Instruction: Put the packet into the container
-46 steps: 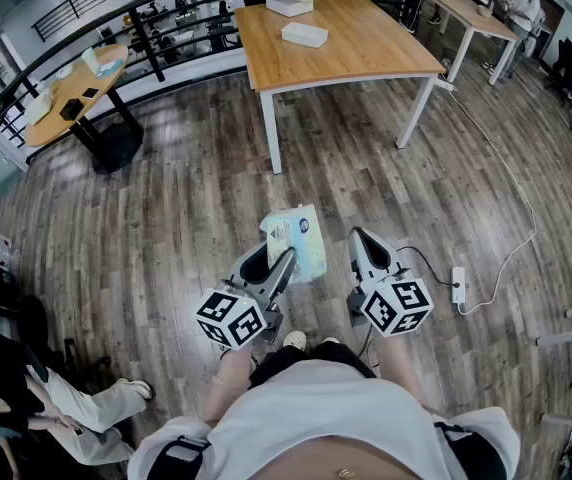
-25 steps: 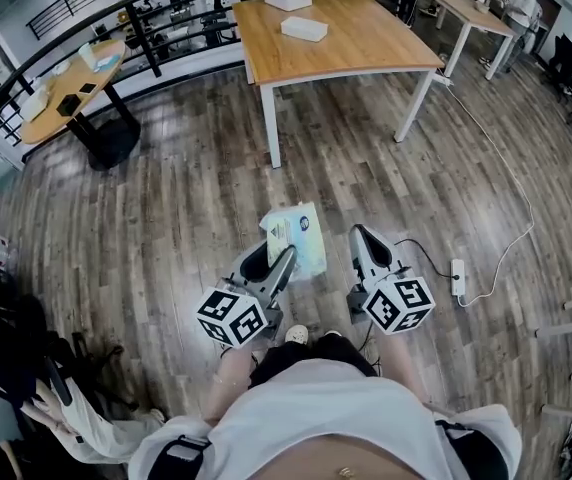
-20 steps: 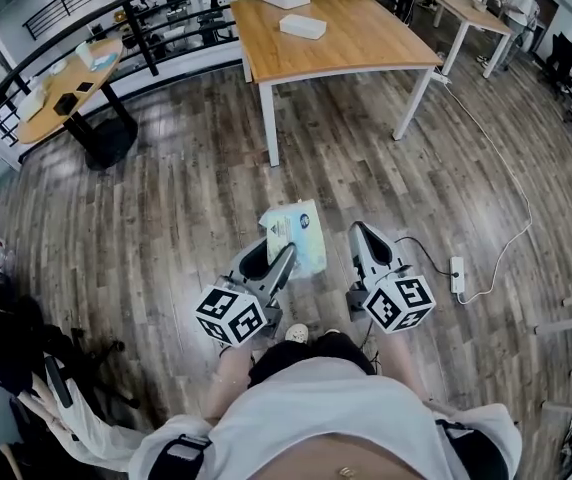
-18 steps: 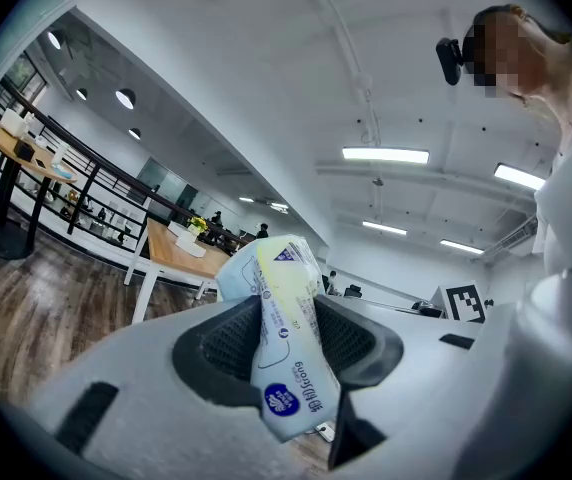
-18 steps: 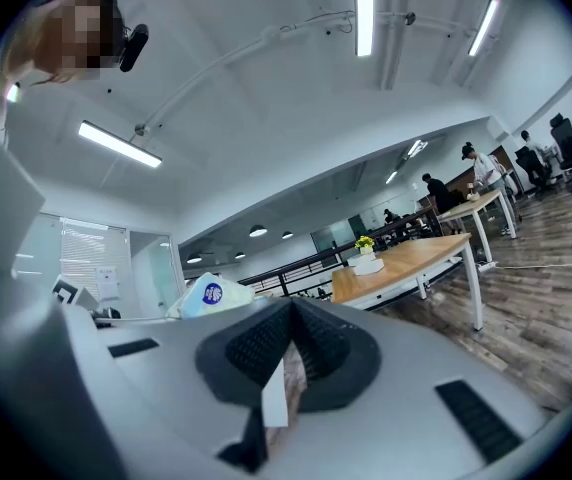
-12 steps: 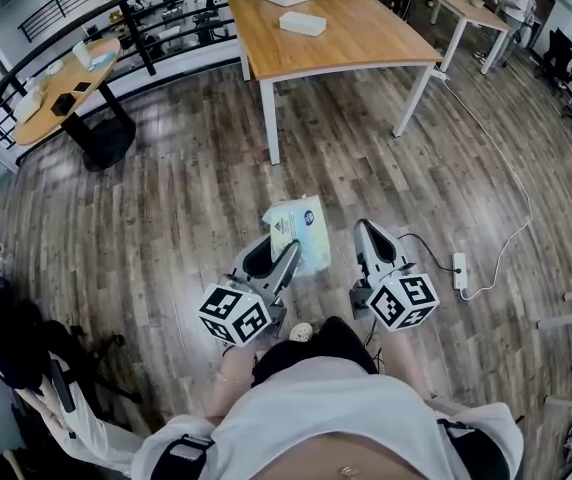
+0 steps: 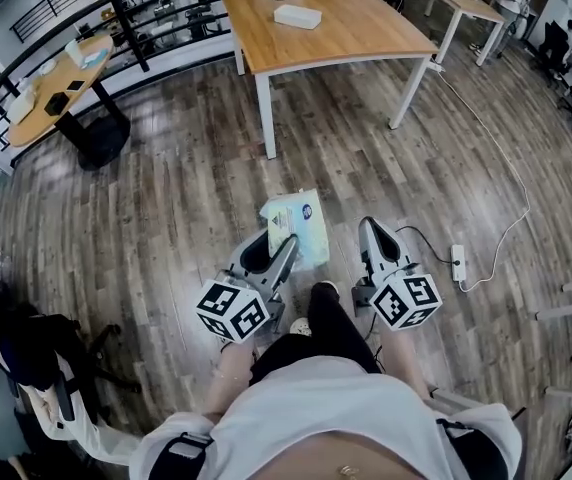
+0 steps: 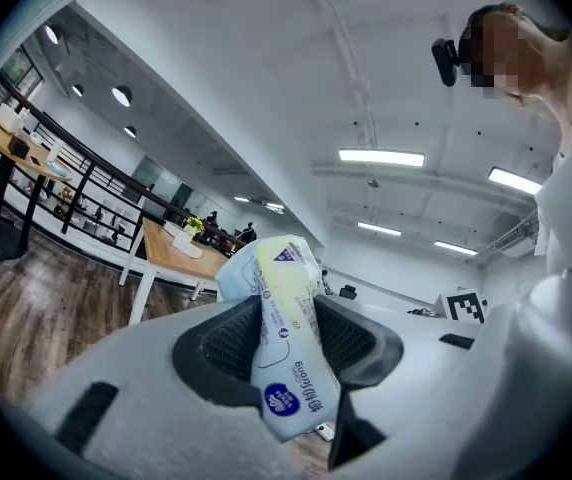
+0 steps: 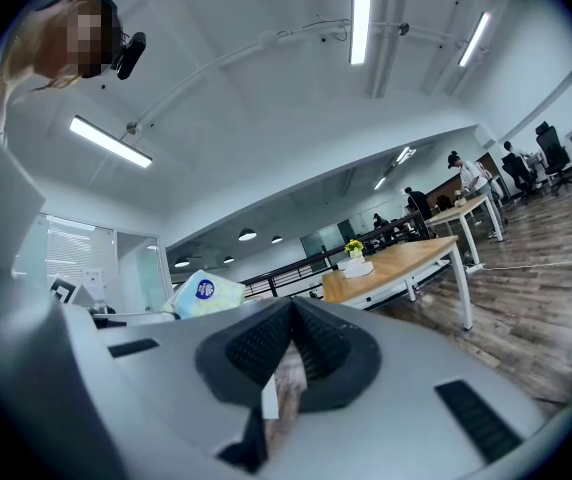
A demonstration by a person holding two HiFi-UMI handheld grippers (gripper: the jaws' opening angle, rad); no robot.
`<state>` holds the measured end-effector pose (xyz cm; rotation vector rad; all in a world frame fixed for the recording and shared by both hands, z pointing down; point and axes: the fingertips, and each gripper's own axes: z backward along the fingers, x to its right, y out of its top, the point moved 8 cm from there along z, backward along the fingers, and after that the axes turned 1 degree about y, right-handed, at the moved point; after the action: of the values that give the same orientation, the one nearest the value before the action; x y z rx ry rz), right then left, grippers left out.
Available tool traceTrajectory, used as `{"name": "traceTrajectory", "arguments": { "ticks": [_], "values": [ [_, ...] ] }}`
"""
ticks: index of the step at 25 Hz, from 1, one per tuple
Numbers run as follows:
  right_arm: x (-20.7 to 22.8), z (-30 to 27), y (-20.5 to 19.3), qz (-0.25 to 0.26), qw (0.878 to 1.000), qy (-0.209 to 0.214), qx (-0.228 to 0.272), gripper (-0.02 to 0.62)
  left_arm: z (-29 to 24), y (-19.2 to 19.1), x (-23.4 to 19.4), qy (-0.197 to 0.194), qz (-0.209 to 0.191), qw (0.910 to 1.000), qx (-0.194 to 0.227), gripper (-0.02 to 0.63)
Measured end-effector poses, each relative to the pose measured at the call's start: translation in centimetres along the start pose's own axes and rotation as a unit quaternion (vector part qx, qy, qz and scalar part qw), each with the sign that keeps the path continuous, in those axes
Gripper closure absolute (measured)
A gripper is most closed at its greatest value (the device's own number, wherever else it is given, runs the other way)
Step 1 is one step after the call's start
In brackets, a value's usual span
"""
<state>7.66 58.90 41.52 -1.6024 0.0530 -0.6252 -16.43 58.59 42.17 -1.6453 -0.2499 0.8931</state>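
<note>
Centre frame, the left gripper [image 7: 272, 254] clamps a soft packet [image 7: 297, 225], the right gripper [image 7: 373, 240] closed empty beside it; the slick wrapper might slip out.

Soft packet pinched in the left gripper, held off the floor

We see the packet [image 7: 296, 230] as a soft, pillowy pouch of pale blue-white film with a yellow-green panel, lines of small print and a round dark-blue logo. It sits edgewise between the jaws of the left gripper [image 7: 271, 252], whose ribbed pads press on its two broad faces, so the film is squeezed narrow at the grip and bulges on either side of it. Most of its length sticks out past the jaw tips, tilted forward and a little to the right. It hangs in the air above the wooden floor [image 7: 166, 218].
</note>
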Motion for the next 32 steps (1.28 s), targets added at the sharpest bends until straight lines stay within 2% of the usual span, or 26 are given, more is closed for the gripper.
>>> {"name": "traceTrajectory", "arguments": {
  "ticks": [7, 17, 26, 32],
  "values": [
    [0.4, -1.7, 0.6, 0.005, 1.000, 0.005, 0.009, 0.583, -1.2, 0.4, -0.7, -0.004, -0.010, 0.9999, 0.000, 0.434],
    [1.8, -5.4, 0.8, 0.003, 1.000, 0.014, 0.002, 0.583, -3.6, 1.0, -3.2, 0.007, -0.001, 1.0000, -0.001, 0.434],
    [3.1, -10.9, 1.7, 0.002, 1.000, 0.030, -0.007, 0.583, -6.6, 2.8, -6.5, 0.028, 0.003, 0.9996, 0.003, 0.434],
    [5.5, -14.8, 2.2, -0.001, 0.999, 0.037, -0.010, 0.583, -10.1, 3.8, -8.6, 0.038, -0.002, 0.9993, 0.003, 0.434]
  ]
}}
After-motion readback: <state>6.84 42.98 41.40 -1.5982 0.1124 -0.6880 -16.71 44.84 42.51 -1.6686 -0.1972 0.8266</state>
